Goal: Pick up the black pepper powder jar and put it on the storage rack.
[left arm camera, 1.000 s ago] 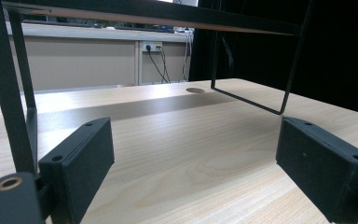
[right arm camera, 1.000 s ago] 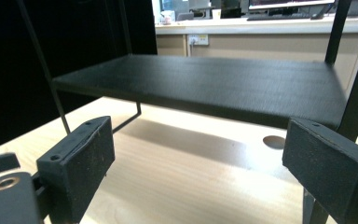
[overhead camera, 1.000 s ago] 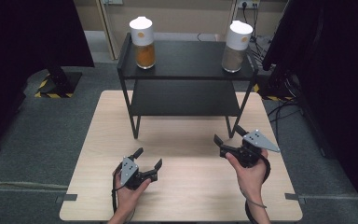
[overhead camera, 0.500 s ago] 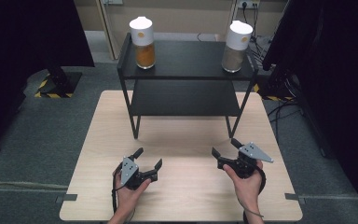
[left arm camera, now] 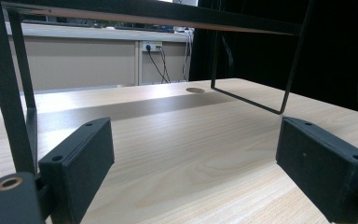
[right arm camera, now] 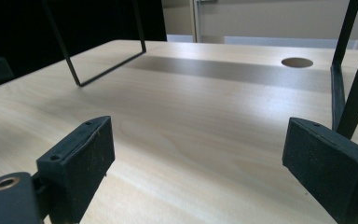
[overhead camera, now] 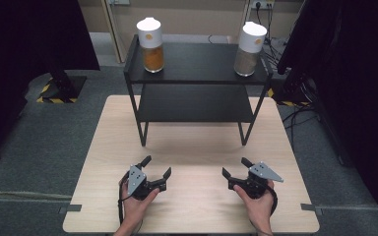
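You held the left gripper (overhead camera: 153, 168) and right gripper (overhead camera: 236, 168) low in the frame, jaws apart and empty. Nothing was grasped yet. The two jars, orange (overhead camera: 150, 45) and beige (overhead camera: 248, 48), stood at the top on the black rack (overhead camera: 197, 63); next came a long forward reach.

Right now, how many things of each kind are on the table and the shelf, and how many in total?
Jars with white lids: 2, one with orange filling, one with beige filling
Black shelf racks: 1
Hand-held tongs, both open: 2, left, right
Total: 5
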The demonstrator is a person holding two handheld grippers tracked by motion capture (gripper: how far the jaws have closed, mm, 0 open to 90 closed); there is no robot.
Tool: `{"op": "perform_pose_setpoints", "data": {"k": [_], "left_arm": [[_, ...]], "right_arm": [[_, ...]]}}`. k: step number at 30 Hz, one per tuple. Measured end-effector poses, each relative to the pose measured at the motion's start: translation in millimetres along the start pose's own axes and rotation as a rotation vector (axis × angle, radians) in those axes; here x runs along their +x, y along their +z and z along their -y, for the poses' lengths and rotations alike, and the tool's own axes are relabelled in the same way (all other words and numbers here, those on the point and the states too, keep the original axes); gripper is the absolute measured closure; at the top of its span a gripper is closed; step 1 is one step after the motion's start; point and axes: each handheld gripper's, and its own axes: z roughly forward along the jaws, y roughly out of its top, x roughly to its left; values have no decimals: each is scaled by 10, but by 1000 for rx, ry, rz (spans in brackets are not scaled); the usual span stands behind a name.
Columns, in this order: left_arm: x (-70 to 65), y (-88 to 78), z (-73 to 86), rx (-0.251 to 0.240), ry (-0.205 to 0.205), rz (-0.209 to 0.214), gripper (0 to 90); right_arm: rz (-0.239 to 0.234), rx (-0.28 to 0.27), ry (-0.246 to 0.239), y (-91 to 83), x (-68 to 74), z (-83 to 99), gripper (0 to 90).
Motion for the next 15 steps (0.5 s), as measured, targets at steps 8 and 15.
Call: {"op": "perform_pose_setpoints", "data": {"k": [8, 15], "left_arm": [[1, -1, 3, -2, -5, -2, 108], [0, -2, 5, -3, -5, -2, 107]], "right_arm": [[7, 10, 25, -38, -17, 163, 94], [10, -9, 24, -60, -12, 208, 94]]}}
